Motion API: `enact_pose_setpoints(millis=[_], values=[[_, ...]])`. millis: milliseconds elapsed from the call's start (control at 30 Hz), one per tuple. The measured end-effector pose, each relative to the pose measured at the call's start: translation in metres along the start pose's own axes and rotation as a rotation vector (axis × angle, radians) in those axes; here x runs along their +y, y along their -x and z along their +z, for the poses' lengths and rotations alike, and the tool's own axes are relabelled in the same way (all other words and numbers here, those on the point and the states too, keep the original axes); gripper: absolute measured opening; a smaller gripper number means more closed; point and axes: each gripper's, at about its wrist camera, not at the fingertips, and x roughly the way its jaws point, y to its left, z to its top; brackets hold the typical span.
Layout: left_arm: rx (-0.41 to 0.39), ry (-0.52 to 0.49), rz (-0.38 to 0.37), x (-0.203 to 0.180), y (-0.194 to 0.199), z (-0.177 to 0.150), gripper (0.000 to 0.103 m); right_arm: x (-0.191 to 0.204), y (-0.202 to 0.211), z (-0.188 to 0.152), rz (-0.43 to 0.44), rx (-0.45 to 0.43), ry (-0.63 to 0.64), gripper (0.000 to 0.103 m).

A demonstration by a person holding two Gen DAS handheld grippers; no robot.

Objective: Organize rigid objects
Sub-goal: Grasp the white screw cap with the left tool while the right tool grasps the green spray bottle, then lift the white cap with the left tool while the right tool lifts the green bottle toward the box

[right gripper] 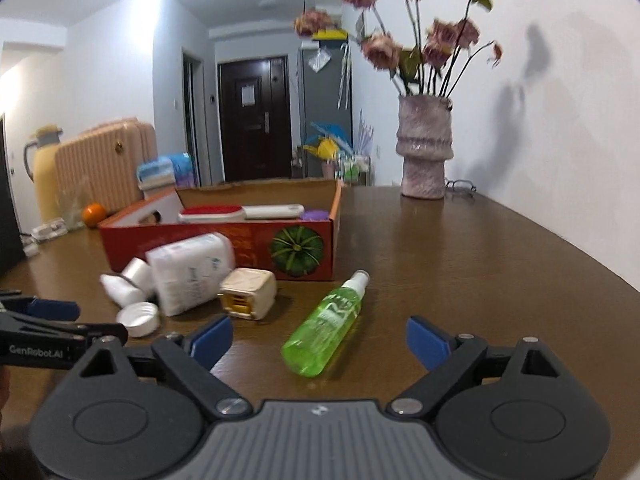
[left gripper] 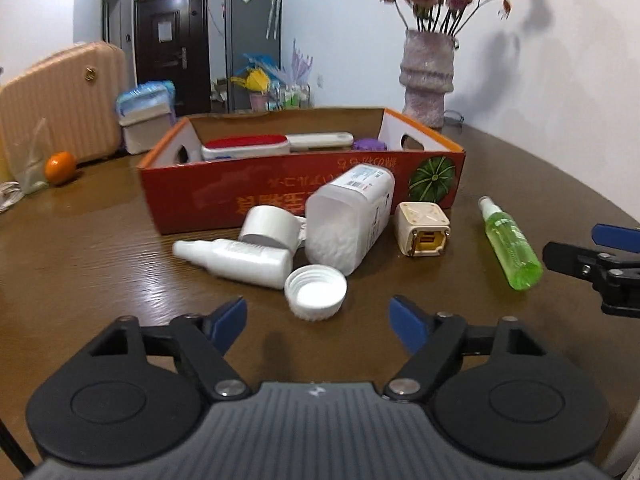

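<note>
An orange cardboard box point(left gripper: 304, 192) point(right gripper: 256, 248) stands on the brown table, holding a red-topped item point(left gripper: 246, 146), a white case and a purple thing. In front of it lie a large white bottle point(left gripper: 348, 216) point(right gripper: 192, 276), a small white bottle point(left gripper: 240, 258), a white cap point(left gripper: 316, 290) point(right gripper: 138, 320), a white round lid point(left gripper: 272, 226), a cream cube point(left gripper: 422, 230) point(right gripper: 248, 294) and a green spray bottle point(left gripper: 508, 244) point(right gripper: 326, 326). My left gripper point(left gripper: 318, 324) is open, just short of the cap. My right gripper point(right gripper: 320, 338) is open, with the green bottle's base between its fingers.
A vase of dried flowers point(left gripper: 426, 80) point(right gripper: 424, 144) stands at the table's back right by the wall. An orange point(left gripper: 60, 167) point(right gripper: 94, 215) and a plastic bag sit at the far left. A suitcase point(left gripper: 60, 100) stands beyond the table.
</note>
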Motion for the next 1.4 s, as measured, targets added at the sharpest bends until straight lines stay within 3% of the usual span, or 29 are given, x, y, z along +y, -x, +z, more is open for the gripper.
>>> enact_pose_setpoints(millis=[267,333,467,667,933,1233,1400], values=[[0.078,0.041,-0.022,0.004,-0.04,0.014,0.053,-0.017,-0.077,0.017,-0.015,0.126,0.0,0.072],[0.071,0.038,-0.014,0.004,-0.041,0.014,0.041,-0.017,-0.086,0.017,-0.002,0.151,-0.002,0.054],[0.065,0.044,-0.027,0.005,-0.04,0.014,0.041,-0.015,-0.094,0.015,0.018,0.184,0.005,0.031],[0.037,0.023,-0.033,0.002,-0.028,0.013,0.041,-0.012,-0.095,0.015,0.001,0.194,0.035,0.031],[-0.017,0.056,-0.022,0.018,0.02,0.007,0.041,-0.012,-0.089,0.014,-0.005,0.178,0.014,0.03],[-0.153,0.049,0.082,0.051,0.101,-0.006,0.041,0.014,-0.006,0.006,-0.007,0.026,-0.034,0.03],[-0.215,0.053,0.092,0.058,0.137,-0.019,0.041,0.039,0.056,0.009,0.026,-0.085,-0.026,0.03]])
